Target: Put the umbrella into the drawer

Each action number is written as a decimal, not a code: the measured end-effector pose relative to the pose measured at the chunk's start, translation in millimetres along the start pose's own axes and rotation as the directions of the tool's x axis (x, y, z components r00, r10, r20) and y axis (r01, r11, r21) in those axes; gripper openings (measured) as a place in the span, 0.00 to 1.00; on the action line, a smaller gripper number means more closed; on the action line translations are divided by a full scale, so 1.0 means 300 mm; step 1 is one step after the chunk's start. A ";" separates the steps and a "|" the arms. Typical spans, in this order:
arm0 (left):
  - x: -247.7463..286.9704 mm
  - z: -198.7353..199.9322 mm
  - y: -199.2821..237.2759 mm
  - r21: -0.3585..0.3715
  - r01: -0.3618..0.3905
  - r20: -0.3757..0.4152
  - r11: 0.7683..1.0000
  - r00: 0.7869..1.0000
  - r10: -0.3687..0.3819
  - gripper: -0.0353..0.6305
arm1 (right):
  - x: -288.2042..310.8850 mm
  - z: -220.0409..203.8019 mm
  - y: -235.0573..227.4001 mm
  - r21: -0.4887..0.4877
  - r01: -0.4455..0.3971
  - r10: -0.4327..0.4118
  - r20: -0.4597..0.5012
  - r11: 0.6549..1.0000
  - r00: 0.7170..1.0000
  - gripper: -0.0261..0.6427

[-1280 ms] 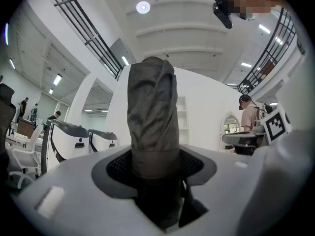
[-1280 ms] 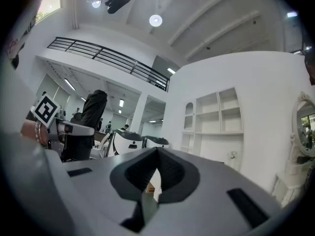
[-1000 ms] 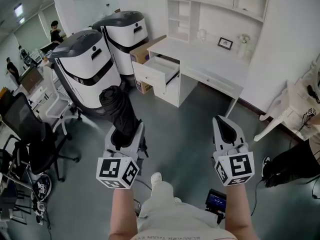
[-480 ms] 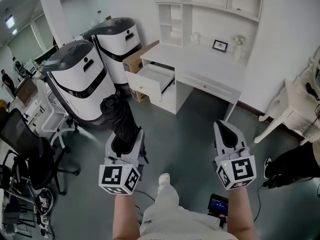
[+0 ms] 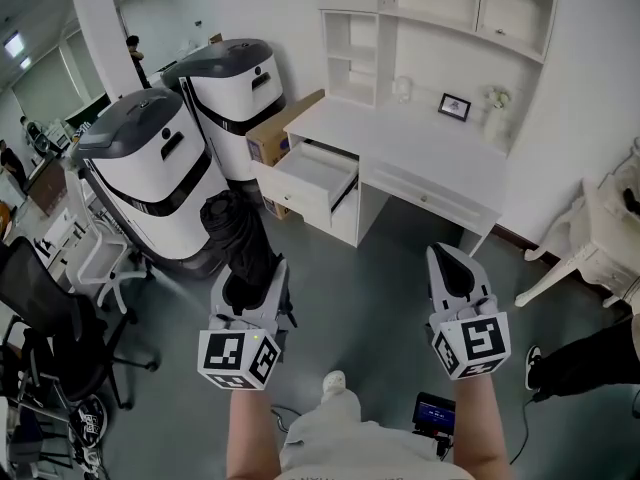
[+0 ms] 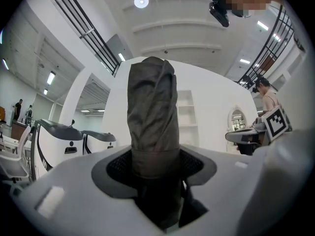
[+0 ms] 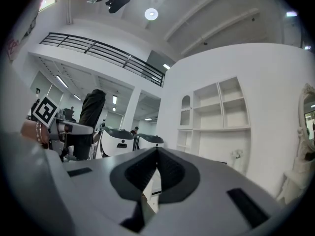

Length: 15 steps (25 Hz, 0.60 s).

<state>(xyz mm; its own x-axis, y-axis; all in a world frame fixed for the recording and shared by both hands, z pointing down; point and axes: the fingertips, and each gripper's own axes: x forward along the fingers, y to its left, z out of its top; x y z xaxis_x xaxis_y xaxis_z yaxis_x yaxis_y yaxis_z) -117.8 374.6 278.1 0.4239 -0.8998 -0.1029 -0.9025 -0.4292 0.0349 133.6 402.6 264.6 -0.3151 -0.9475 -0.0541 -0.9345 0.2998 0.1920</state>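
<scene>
Left gripper (image 6: pixel 156 167): jaws clamped on the lower part of a folded black fabric umbrella (image 6: pixel 152 107), which stands up out of the jaws with its rounded end leaning toward the white counter (image 5: pixel 430 133). In the head view this left gripper (image 5: pixel 252 268) and the umbrella (image 5: pixel 238 233) are over the grey floor (image 5: pixel 380 258), well short of the counter and off its front left corner. Right gripper (image 7: pixel 157 151): jaws together at the tips, nothing between them; in the head view the right gripper (image 5: pixel 450 260) is carried level, well in front of the counter's right half. Open white drawer (image 5: pixel 318 171): pulled out at the counter's left end, well apart from the umbrella, which is not in it. Small black-framed picture (image 5: pixel 455 105): upright on the counter top, toward its back edge. White vase-like ornament (image 5: pixel 497 118): on the counter top at its right rear; details too small to tell. White open shelving unit (image 5: pixel 440 8): rises from the counter's rear. Brown cardboard box (image 5: pixel 272 128): against the counter's left side. Two large white-and-grey rounded machines (image 5: pixel 150 163): further left of the counter, beyond the box. Black office chair (image 5: pixel 55 308): far to the counter's left. White chair (image 5: pixel 585 238): to the counter's right. Small dark device with a lit blue screen (image 5: pixel 433 408): on the floor, far in front of the counter, by the person's legs.
</scene>
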 end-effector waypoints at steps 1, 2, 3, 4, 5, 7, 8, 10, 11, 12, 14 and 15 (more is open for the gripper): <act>0.029 -0.001 0.028 -0.003 0.000 0.001 1.000 1.000 0.000 0.43 | 0.041 -0.001 0.000 -0.001 0.000 0.000 -0.002 1.000 1.000 0.05; 0.059 -0.004 0.053 -0.005 0.002 0.001 1.000 1.000 -0.002 0.43 | 0.080 -0.004 0.000 -0.003 0.000 0.000 -0.005 1.000 1.000 0.05; 0.089 -0.010 0.077 -0.007 0.004 0.000 1.000 1.000 -0.004 0.43 | 0.119 -0.009 -0.001 -0.007 0.000 0.000 -0.010 1.000 1.000 0.05; 0.119 -0.016 0.103 -0.008 0.006 -0.002 1.000 1.000 -0.006 0.43 | 0.157 -0.015 -0.001 -0.009 0.001 -0.001 -0.014 1.000 1.000 0.05; 0.149 -0.023 0.130 -0.010 0.007 -0.006 1.000 1.000 -0.007 0.43 | 0.195 -0.020 -0.001 -0.009 0.003 -0.003 -0.017 1.000 1.000 0.05; 0.203 -0.029 0.187 -0.016 0.009 -0.009 1.000 1.000 -0.009 0.43 | 0.269 -0.022 0.005 -0.010 0.006 -0.006 -0.020 1.000 1.000 0.05; 0.227 -0.028 0.216 -0.019 0.009 -0.006 1.000 1.000 -0.009 0.43 | 0.304 -0.019 0.010 -0.015 0.007 -0.008 -0.021 1.000 1.000 0.05; 0.266 -0.021 0.269 -0.024 0.010 0.002 1.000 1.000 -0.010 0.43 | 0.367 -0.009 0.018 -0.027 0.010 -0.011 -0.021 1.000 1.000 0.05; 0.283 -0.019 0.292 -0.026 0.009 0.005 1.000 1.000 -0.009 0.43 | 0.393 -0.006 0.023 -0.031 0.011 -0.011 -0.021 0.999 1.000 0.05; 0.298 -0.020 0.314 -0.029 0.008 0.007 1.000 1.000 -0.008 0.43 | 0.416 -0.007 0.029 -0.034 0.010 -0.011 -0.023 0.999 1.000 0.05; 0.323 -0.028 0.351 -0.039 0.005 0.007 0.999 1.000 -0.005 0.43 | 0.453 -0.014 0.038 -0.038 0.009 -0.010 -0.030 0.999 1.000 0.05; 0.333 -0.034 0.366 -0.046 0.004 0.006 0.999 1.000 -0.004 0.43 | 0.468 -0.019 0.039 -0.038 0.010 -0.012 -0.034 0.999 0.999 0.05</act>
<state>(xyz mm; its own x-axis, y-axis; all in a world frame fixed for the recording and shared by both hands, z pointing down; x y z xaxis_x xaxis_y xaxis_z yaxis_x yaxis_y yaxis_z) -173.7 236.8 281.9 0.4271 -0.8976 -0.1088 -0.8963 -0.4362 0.0805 79.4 272.6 264.9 -0.2984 -0.9542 -0.0226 -0.9307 0.2857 0.2287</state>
